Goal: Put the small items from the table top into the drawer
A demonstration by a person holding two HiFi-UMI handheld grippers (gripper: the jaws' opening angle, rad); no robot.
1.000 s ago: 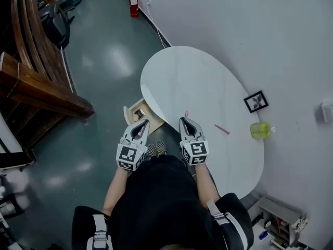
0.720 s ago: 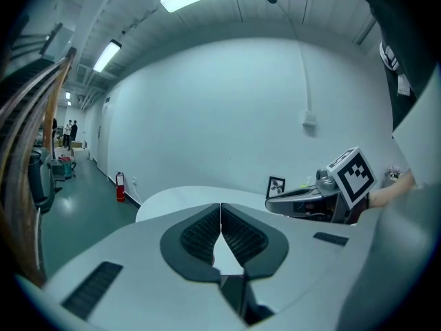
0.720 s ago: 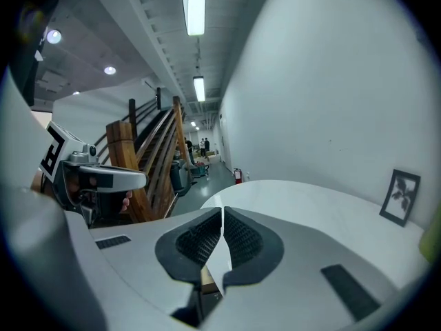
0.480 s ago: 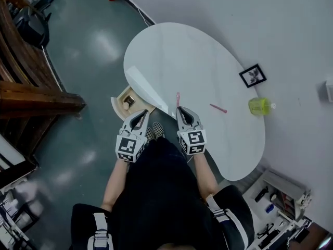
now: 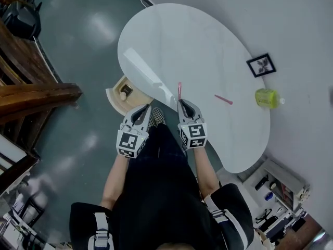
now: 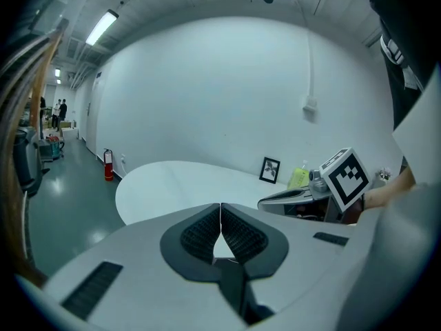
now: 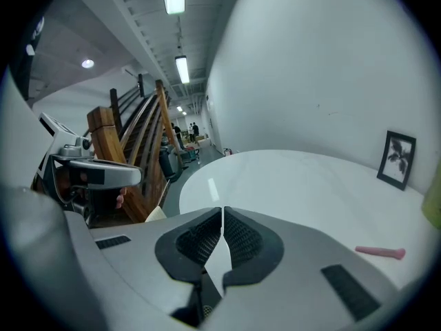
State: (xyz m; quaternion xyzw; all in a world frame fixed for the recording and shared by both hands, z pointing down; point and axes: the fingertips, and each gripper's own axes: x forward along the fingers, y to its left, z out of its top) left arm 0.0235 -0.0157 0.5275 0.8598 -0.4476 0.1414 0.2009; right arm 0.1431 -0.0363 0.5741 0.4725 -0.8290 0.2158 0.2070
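Note:
A white oval table (image 5: 197, 51) bears two pink sticks, one (image 5: 179, 90) near the front edge and one (image 5: 223, 99) further right, also seen as a pink stick (image 7: 379, 252). A yellow-green bottle (image 5: 267, 98) lies by the wall. The wooden drawer (image 5: 115, 102) stands open under the table's left edge with small things inside. My left gripper (image 5: 146, 107) (image 6: 220, 205) is shut and empty, in front of the drawer's right end. My right gripper (image 5: 181, 103) (image 7: 222, 209) is shut and empty, its tip just short of the nearer pink stick.
A framed picture (image 5: 261, 65) (image 6: 269, 169) leans against the wall on the table. Wooden stairs (image 5: 36, 95) rise at the left over the grey floor. A shelf with clutter (image 5: 276, 191) stands at the lower right. A fire extinguisher (image 6: 108, 164) stands far off by the wall.
Both grippers have sunk side by side toward the table's near edge, still shut. The right tip now sits close to the nearer pink stick.

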